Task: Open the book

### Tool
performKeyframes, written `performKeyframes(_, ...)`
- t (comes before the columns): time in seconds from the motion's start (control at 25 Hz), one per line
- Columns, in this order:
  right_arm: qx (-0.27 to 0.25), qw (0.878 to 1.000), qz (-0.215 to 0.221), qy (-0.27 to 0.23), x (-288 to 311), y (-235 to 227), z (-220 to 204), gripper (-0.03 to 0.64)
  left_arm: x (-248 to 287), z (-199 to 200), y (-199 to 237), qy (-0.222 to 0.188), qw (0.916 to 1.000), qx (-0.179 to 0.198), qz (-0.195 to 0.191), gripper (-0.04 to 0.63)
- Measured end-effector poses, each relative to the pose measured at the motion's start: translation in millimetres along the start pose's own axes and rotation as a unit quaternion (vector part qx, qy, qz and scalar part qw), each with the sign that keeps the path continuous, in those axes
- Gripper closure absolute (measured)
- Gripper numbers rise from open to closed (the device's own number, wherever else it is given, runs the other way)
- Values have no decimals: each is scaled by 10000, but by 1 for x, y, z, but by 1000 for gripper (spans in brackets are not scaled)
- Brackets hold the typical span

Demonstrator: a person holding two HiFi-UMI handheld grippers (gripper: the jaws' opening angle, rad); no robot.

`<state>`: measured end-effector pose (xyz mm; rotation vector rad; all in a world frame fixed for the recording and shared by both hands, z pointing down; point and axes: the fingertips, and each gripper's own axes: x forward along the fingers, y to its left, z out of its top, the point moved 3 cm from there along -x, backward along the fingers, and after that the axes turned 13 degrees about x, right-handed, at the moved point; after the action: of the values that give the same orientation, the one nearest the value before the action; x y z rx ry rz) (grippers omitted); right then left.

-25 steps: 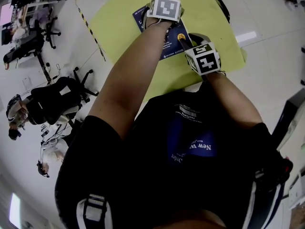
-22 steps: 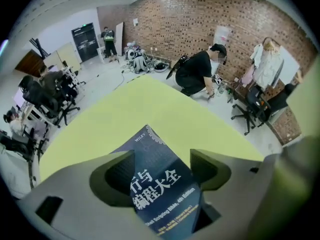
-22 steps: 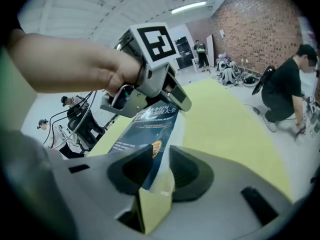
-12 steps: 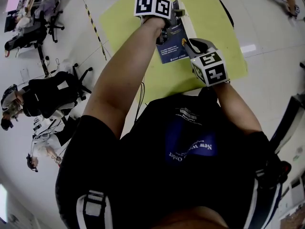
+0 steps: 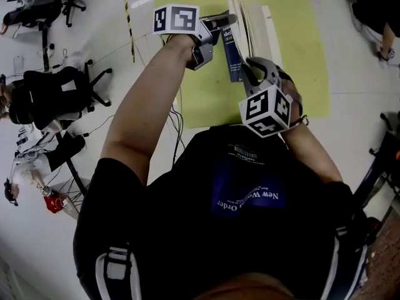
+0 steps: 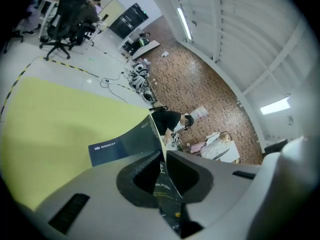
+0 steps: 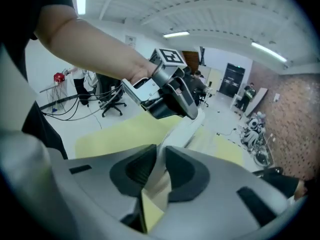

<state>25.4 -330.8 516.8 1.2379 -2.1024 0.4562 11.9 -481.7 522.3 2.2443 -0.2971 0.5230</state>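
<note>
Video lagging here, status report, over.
Left gripper closing on cover, right gripper closing on pages. Book above yellow mat, partly open. Nothing in the way.

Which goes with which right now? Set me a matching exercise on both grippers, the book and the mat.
Things:
1 left gripper
2 right gripper
3 book
4 mat

States:
A yellow, spread flat
B clamps the dark blue cover
C clamps pale pages
D on edge between both grippers, fanned open

Pairs: 1-B, 2-C, 3-D, 4-A. Both grippers' jaws are closing, with cover and pages between them.

Overhead and jaw-level, sharing the book
</note>
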Motion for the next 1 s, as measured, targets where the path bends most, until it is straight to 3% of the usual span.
performKeyframes(0.08, -278, 9996, 75, 31, 10, 21, 15, 565, -30, -5, 14, -212, 9997, -123, 5, 549)
performKeyframes(0.28, -686, 9959, 587, 44, 18, 31, 26, 566, -40, -13, 33, -456, 9980, -358, 256, 554)
performKeyframes(0.4, -1080, 9886, 1020, 251, 54, 94, 35, 607, -81, -41, 67, -511, 9964, -458, 505, 554)
performKeyframes(0.52, -1311, 9755, 1642, 647, 109, 164, 28, 627, -125, -78, 112, -724, 9928, -654, 694, 554)
performKeyframes(0.6, -943, 9617, 2406, 917, 138, 189, 17, 629, -138, -98, 139, -797, 9904, -706, 879, 554)
performKeyframes(0.68, -71, 9312, 3492, 1047, 155, 202, 12, 629, -144, -114, 161, -781, 9884, -635, 1135, 553)
performKeyframes(0.8, 1237, 8574, 4867, 1125, 164, 212, 8, 629, -152, -134, 180, -745, 9868, -427, 1375, 552)
performKeyframes(0.92, 2176, 7891, 5569, 1405, 172, 212, -7, 629, -161, -156, 185, -831, 9868, -387, 1332, 552)
performKeyframes(1.0, 2348, 7674, 5775, 1498, 172, 213, -10, 629, -176, -170, 189, -959, 9844, -504, 1384, 552)
